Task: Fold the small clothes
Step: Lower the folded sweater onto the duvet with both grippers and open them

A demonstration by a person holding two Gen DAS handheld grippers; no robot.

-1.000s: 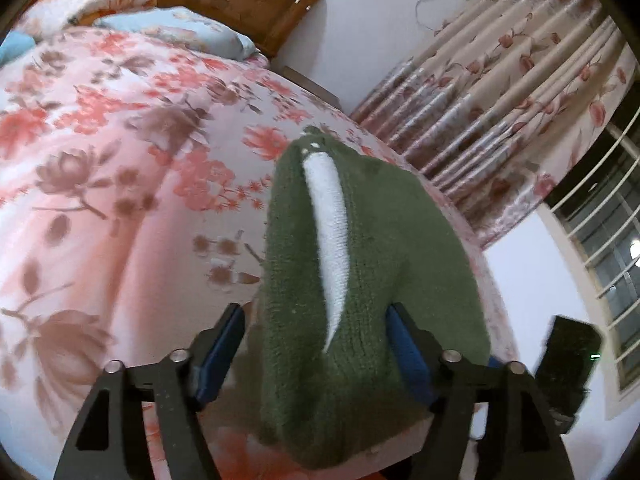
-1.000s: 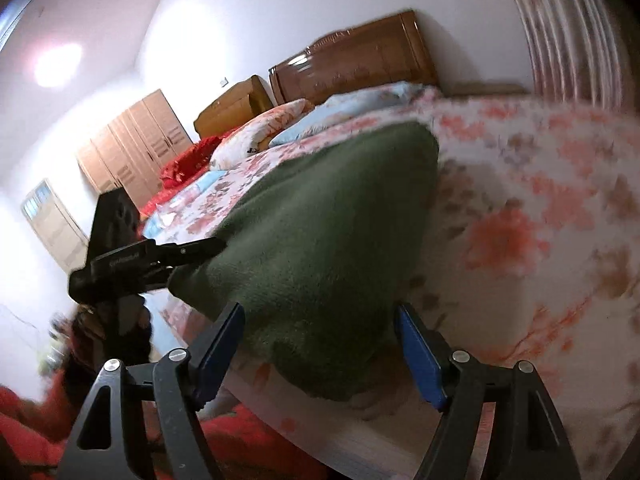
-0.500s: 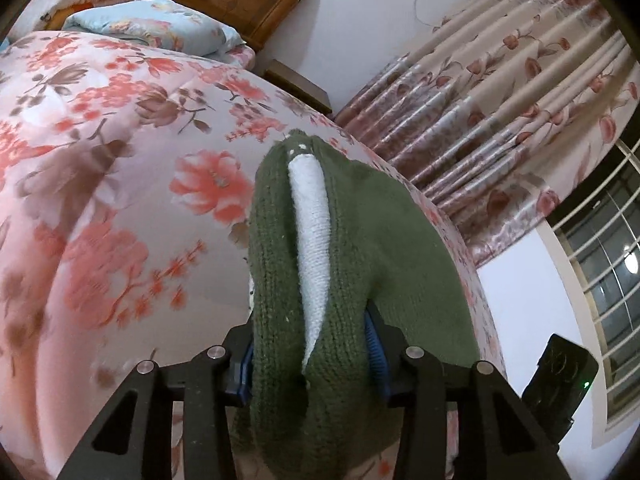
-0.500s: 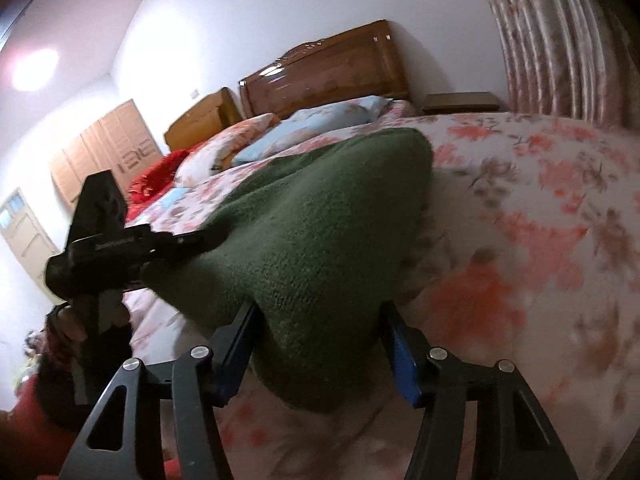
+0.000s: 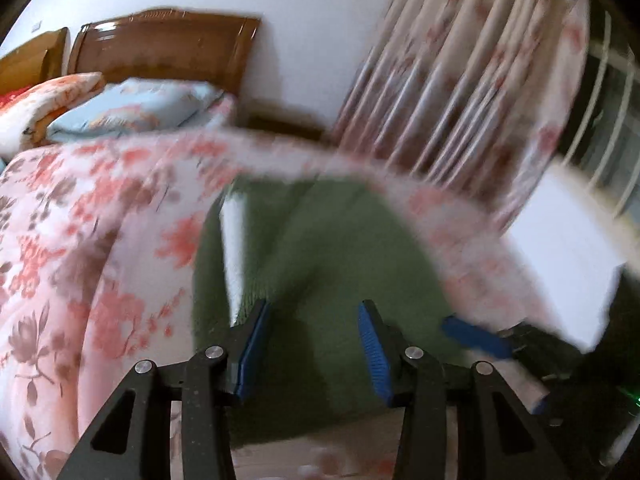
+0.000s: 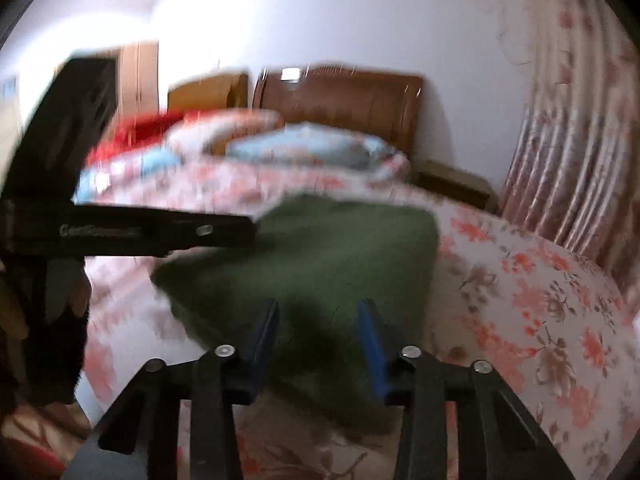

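One green sweater [image 5: 320, 248] lies at the near edge of the bed [image 5: 80, 240], with a white strip along its left side. Two tongs angle down over it. The left tongs [image 5: 312, 344] and the right tongs [image 6: 318, 340] have both just been narrowing; through the blur I cannot tell whether either grips the knit.

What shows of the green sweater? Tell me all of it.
The green sweater is thick, fuzzy knit with a white strip along one side. It lies bunched at the near edge of the flowered bedspread. Both the left gripper and right gripper have just been closing with its near hem between their jaws; the left looks clamped, the right is unclear.
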